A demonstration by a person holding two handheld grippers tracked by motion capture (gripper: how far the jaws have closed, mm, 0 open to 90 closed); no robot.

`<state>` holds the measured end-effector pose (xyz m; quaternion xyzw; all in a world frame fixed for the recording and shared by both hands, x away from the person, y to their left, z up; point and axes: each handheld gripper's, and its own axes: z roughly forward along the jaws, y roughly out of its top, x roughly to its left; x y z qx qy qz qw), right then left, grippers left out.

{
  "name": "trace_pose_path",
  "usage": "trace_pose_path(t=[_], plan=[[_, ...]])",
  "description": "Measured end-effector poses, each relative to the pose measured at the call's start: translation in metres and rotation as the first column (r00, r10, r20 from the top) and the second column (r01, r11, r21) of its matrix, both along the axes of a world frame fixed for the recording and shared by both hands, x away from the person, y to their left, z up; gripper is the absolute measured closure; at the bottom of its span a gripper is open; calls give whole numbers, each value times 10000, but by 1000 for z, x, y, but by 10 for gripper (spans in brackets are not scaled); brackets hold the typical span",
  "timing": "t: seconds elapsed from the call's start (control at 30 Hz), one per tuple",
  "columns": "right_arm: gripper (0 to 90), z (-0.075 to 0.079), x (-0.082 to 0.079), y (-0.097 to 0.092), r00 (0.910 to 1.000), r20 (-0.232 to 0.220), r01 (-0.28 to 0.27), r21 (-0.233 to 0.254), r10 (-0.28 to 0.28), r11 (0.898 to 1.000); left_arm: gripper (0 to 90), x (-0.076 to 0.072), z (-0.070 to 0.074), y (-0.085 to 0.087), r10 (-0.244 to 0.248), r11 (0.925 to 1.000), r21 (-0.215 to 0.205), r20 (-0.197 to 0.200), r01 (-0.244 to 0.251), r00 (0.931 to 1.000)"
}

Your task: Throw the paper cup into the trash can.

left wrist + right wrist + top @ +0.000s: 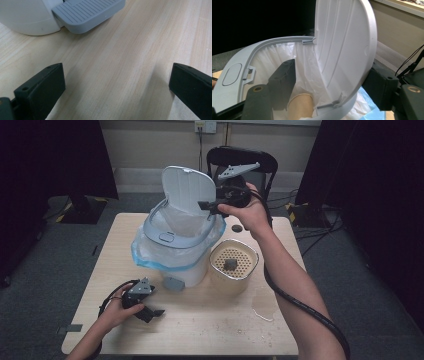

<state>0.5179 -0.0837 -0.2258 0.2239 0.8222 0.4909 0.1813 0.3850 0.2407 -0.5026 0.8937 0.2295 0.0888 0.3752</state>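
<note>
On the table (210, 330) a white pedal bin (175, 247) is standing with its lid (186, 187) raised upright and a white liner (182, 222) spilling over the rim, blue-edged at the front. The right gripper (212, 206) is hovering at the bin's 2 o'clock, at the lid's edge; its own view is showing the jaws standing wide apart, one inside the liner and the other behind the raised lid, so the lid is standing between them with no pad visibly pressing on it. That view is also showing a tan paper cup (300, 106) lying deep in the liner, which the high view is not revealing. The left gripper (150, 312) is resting on the table at the bin's 7 o'clock; its jaws are gaping wide with nothing between them, pointing towards the grey pedal (87, 13). At the bin's 3 o'clock the high view is showing a beige perforated container (234, 265) and a small dark disc (236, 228) behind it.
</note>
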Motion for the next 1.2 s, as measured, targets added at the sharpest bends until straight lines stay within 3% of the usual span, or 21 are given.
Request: trace_pose_path(t=[0.33,0.6,0.77,0.87,1.0,1.2], plan=[[293,3,-12,4,9991,106,-414,-285,417,9987,0,0,0,0,-2,10000,-3,6,2,10000],[274,9,-19,4,9979,113,-639,3,639,9980,0,0,0,0,13,10000,-9,6,-13,10000],[278,6,-22,4,9971,96,-755,22,755,9971,0,0,0,0,24,10000,-12,4,-24,10000],[271,0,-23,6,9944,-231,-1027,-15,1027,9947,0,-1,0,0,21,10000,-48,-2,-21,10000],[272,-5,-24,7,9917,-311,-1252,-117,1247,9921,0,0,0,0,14,10000,-54,42,-14,10000],[272,-8,-28,7,9891,-234,-1457,-217,1452,9891,0,0,0,0,12,10000,-61,38,-12,10000]])
